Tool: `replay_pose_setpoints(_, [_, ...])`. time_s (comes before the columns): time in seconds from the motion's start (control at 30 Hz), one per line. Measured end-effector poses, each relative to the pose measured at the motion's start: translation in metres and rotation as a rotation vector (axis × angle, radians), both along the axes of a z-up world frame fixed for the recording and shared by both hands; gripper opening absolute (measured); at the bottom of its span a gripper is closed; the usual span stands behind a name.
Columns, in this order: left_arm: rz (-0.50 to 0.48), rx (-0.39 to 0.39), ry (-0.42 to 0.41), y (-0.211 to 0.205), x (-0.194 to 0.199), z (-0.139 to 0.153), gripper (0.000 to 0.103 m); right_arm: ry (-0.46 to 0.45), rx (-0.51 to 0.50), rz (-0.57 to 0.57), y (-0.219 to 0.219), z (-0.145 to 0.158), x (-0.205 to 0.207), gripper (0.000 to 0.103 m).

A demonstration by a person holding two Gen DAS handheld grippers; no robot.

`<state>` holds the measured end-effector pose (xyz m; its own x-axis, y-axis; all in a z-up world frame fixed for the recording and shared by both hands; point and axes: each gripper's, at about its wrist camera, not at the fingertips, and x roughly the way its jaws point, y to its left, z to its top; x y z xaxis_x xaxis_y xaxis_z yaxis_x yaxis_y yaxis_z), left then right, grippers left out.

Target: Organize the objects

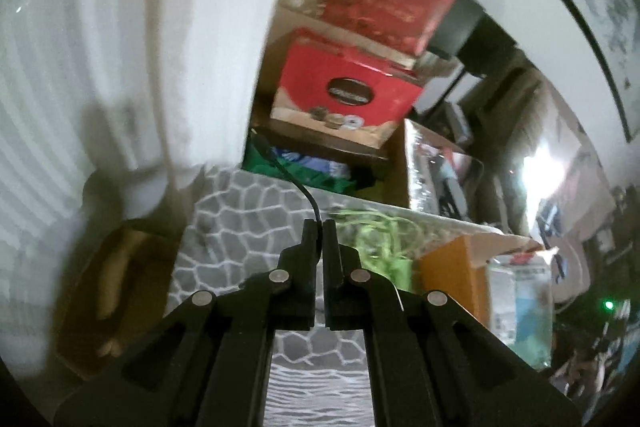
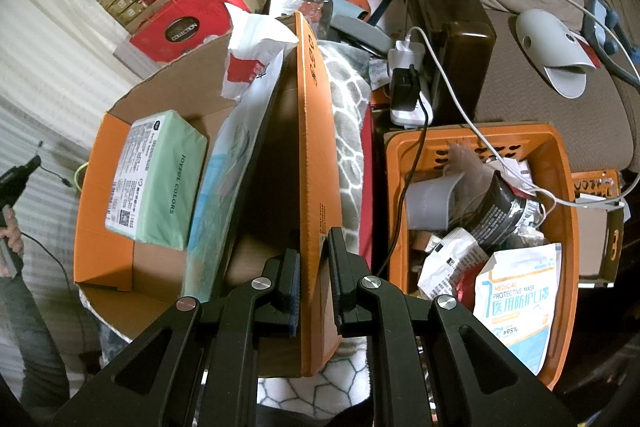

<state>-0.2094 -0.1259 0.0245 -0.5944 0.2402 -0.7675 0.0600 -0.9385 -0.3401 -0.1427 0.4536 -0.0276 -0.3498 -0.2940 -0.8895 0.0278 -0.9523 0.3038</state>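
My left gripper [image 1: 319, 227] is shut on a thin black cable [image 1: 298, 183] that curves up and away from the fingertips, above a grey patterned blanket [image 1: 248, 223]. It also shows at the far left of the right wrist view [image 2: 18, 173], with the cable [image 2: 54, 173] hanging from it. My right gripper [image 2: 314, 247] is shut on the upright flap [image 2: 316, 155] of an orange cardboard box [image 2: 104, 227]. The box holds a green tissue pack [image 2: 160, 183] and a pale blue bag [image 2: 224, 171].
An orange plastic basket [image 2: 560, 163] at the right holds a medical mask pack [image 2: 516, 299], packets and a grey cup [image 2: 428, 203]. Red gift boxes [image 1: 344, 83] are stacked behind. A power strip [image 2: 408, 83] with chargers sits by a dark wooden post [image 2: 464, 47]. Green string [image 1: 380, 243] lies near the orange box [image 1: 452, 275].
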Motion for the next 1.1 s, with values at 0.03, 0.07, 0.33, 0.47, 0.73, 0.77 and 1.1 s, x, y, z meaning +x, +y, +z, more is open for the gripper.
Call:
replay_pose_setpoints(0.03, [-0.018,0.003,0.002,0.007,-0.003,0.003,0.002,0.000,-0.001,-0.001,0.000,0.000,0.000,0.011])
replay_pose_setpoints(0.07, [-0.032,0.004,0.003,0.014,-0.004,0.006,0.002,0.000,-0.002,-0.001,0.000,0.000,0.000,0.011])
replay_pose_setpoints(0.33, [-0.187,0.013,0.025,0.085,-0.001,0.033,0.002,0.000,0.000,0.001,0.000,0.000,0.000,0.011])
replay_pose_setpoints(0.47, [-0.292,0.022,0.015,0.133,0.005,0.038,0.002,0.000,-0.001,0.000,0.000,0.000,0.000,0.011])
replay_pose_setpoints(0.73, [-0.407,-0.011,0.009,0.199,0.013,0.042,0.002,0.000,-0.001,-0.001,0.000,0.000,0.000,0.011])
replay_pose_setpoints(0.77, [-0.415,-0.018,0.008,0.205,0.013,0.042,0.002,0.000,-0.001,0.000,0.000,0.000,0.000,0.011])
replay_pose_setpoints(1.1, [-0.449,-0.063,-0.047,0.242,0.008,0.017,0.002,0.000,-0.002,-0.001,0.000,0.000,0.000,0.011])
